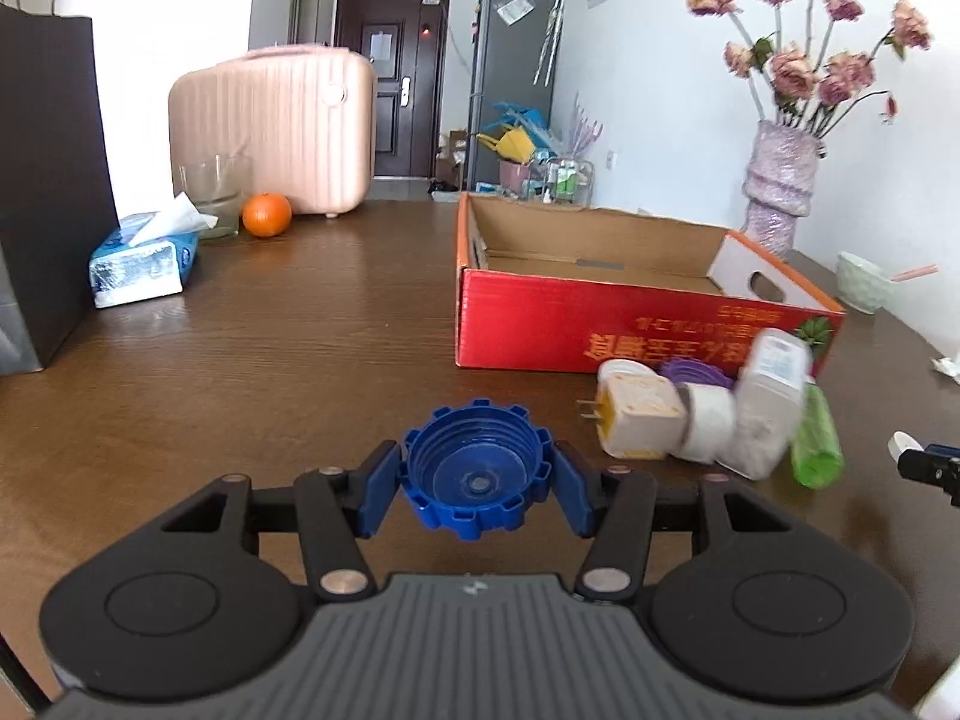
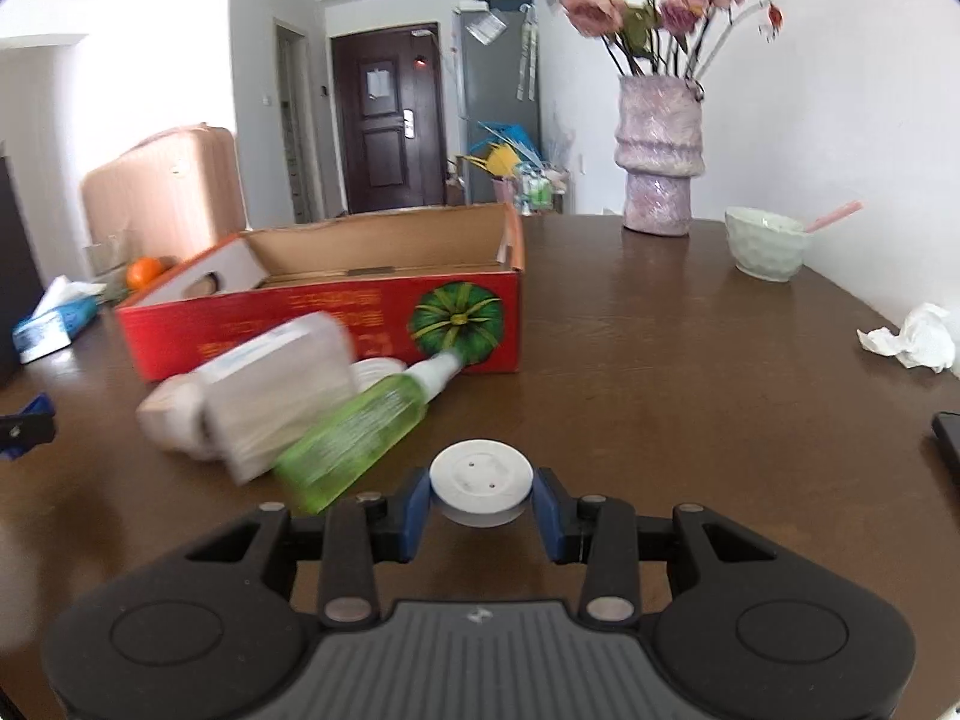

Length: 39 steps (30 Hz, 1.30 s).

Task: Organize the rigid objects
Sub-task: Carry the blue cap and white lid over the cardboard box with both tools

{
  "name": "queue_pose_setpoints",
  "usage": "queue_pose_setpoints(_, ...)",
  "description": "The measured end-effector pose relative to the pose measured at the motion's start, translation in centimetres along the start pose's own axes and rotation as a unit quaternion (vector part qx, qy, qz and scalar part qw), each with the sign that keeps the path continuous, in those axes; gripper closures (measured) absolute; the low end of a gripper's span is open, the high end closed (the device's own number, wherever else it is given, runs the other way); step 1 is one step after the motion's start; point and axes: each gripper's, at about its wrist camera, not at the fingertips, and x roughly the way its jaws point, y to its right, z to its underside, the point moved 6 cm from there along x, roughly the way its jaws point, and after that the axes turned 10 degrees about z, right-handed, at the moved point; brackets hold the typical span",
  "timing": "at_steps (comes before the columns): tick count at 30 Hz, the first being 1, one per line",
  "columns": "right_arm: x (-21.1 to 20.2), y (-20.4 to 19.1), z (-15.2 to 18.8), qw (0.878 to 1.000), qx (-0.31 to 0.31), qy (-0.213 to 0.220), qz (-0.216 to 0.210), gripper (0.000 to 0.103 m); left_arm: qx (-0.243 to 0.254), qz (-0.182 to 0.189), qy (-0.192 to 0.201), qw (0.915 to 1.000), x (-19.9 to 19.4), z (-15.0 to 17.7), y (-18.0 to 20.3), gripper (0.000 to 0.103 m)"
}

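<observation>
Left hand-held gripper clamping blue cap hollow side up, right hand-held gripper pinching white disc flat, green bottle lying on counter, nozzle pointing toward two o'clock

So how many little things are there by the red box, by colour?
Blue: 1, the blue cap
White: 5, the white lid, plug, roll, round lid, bottle
Green: 1, the green bottle
Purple: 1, the purple lid
Total: 8

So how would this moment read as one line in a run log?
left hand-held gripper: shut on blue cap | right hand-held gripper: shut on white disc | red box: empty, ahead
</observation>
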Motion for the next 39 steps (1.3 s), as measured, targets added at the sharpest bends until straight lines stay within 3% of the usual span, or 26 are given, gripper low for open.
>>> queue_pose_setpoints(11,-8.5,-0.7,1.1,0.998,-0.009,0.053,-0.033,0.066,0.028,0.006,0.047,0.9985,-7.1,0.1,3.0,0.048)
queue_pose_setpoints(20,-11.1,-0.9,1.1,0.996,-0.012,0.072,-0.047,0.066,0.032,0.014,0.055,0.9979,-9.2,0.5,3.7,0.047)
queue_pose_setpoints(31,-10.7,-0.8,0.7,0.996,-0.017,0.072,-0.044,0.066,0.041,0.022,0.052,0.9976,-8.2,-0.3,4.0,0.047)
queue_pose_setpoints(39,-8.6,-0.9,-2.2,0.995,-0.027,0.086,-0.041,0.066,0.062,0.025,0.068,0.9954,-5.3,-3.5,4.2,0.047)
